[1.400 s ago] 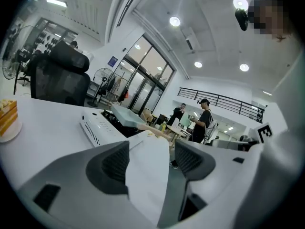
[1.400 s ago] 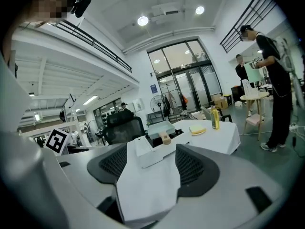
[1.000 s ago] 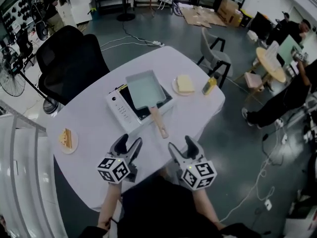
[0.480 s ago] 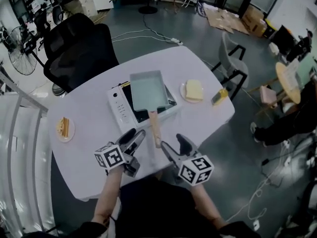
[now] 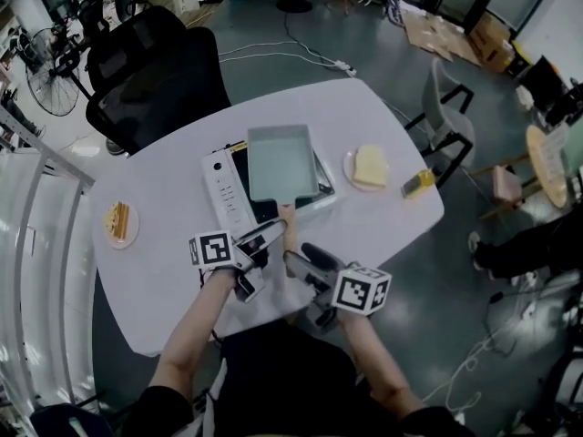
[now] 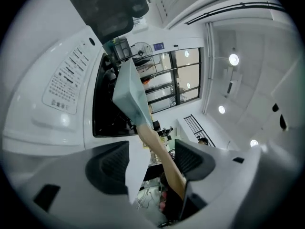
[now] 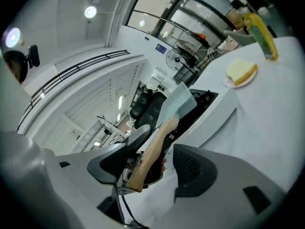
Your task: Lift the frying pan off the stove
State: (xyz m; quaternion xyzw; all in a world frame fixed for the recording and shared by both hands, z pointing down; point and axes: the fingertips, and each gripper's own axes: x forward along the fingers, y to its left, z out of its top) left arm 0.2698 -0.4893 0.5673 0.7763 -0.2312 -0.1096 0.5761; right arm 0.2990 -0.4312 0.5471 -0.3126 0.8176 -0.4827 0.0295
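Head view: pale rectangular frying pan [image 5: 282, 160]; its wooden handle [image 5: 287, 219] runs between the unclosed jaws of left claw [image 5: 265, 237] and right claw [image 5: 304, 256].

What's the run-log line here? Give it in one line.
phase: pre-grasp | frying pan: on stove | left gripper: open, astride handle | right gripper: open, astride handle

A square grey-blue frying pan [image 5: 282, 162] is seen resting on a white stove [image 5: 223, 197] on the white bench [image 5: 164, 271], with its wooden handle [image 5: 288, 218] pointed toward the person. The left gripper [image 5: 269, 235] and right gripper [image 5: 299, 260] are held close by the handle's near end. A plate of cake [image 5: 118, 221] is set at the bench's left. Bread on a plate [image 5: 369, 167] and a yellow object [image 5: 417, 185] are set at its right.
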